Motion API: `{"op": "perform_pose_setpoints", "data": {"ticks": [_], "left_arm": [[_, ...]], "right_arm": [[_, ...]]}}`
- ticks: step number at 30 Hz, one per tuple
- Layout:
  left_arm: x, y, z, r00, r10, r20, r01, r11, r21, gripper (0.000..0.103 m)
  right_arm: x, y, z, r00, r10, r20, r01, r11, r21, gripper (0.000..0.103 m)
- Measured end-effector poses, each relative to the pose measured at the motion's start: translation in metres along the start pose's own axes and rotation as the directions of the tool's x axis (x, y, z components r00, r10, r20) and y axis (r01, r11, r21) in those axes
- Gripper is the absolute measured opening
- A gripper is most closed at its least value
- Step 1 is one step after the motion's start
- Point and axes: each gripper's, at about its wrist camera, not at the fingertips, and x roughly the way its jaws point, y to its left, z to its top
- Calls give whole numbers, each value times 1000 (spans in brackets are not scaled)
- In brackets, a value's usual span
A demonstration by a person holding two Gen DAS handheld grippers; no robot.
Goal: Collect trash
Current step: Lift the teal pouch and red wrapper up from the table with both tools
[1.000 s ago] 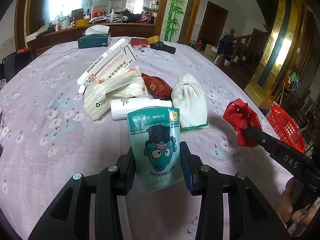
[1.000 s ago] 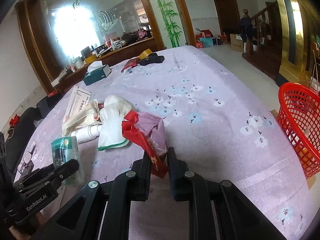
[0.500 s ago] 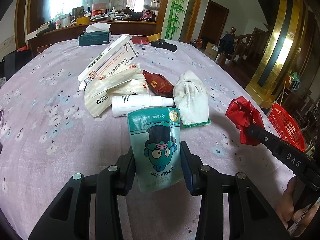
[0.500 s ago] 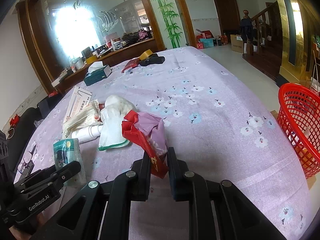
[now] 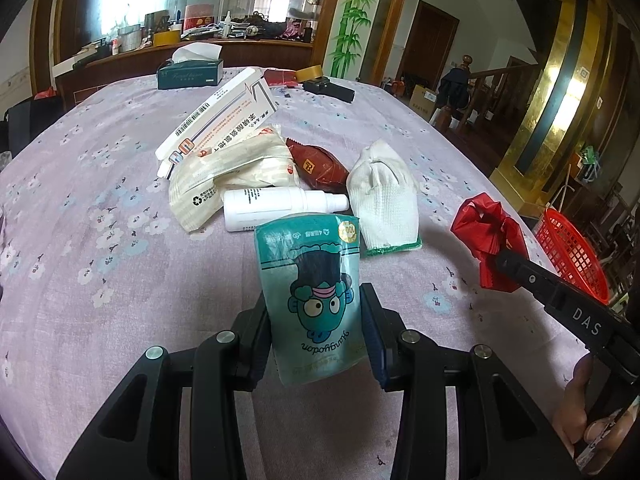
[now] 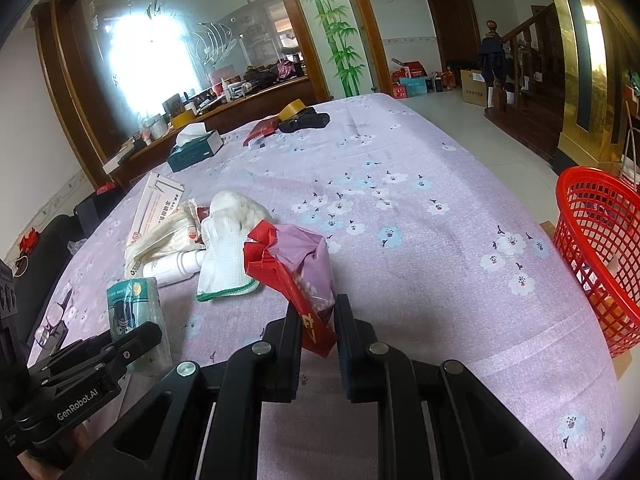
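Across the floral purple tablecloth point(image 6: 400, 240) we are gripping a teal pouch point(image 5: 316, 304) in the left gripper point(image 5: 316, 332) and a red wrapper point(image 6: 296, 280) in the right gripper point(image 6: 318, 332), which is nearer the red basket point(image 6: 592, 256) standing off the table's right edge.

Glove point(image 5: 382, 196) right of bottle point(image 5: 276, 208), basket point(image 6: 600, 252) beyond table edge.

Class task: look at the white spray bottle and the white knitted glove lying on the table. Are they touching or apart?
Cannot tell. In the left wrist view the white spray bottle's nozzle ends right at the white knitted glove's edge; no view shows contact or a gap plainly.
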Motion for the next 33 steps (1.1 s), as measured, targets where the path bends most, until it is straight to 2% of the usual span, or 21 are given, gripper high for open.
{"op": "perform_pose_setpoints", "data": {"ticks": [17, 27, 33], "left_arm": [[-5, -3, 0, 1000, 12, 16, -12, 1000, 7, 39], [-23, -8, 4, 998, 20, 55, -21, 1000, 16, 39], [-28, -9, 6, 998, 17, 65, -18, 1000, 16, 39]], "right_arm": [[0, 3, 3, 1000, 2, -1, -2, 1000, 6, 16], [-2, 0, -2, 999, 3, -50, -2, 1000, 23, 16], [-17, -1, 2, 1000, 9, -27, -9, 1000, 19, 16]]}}
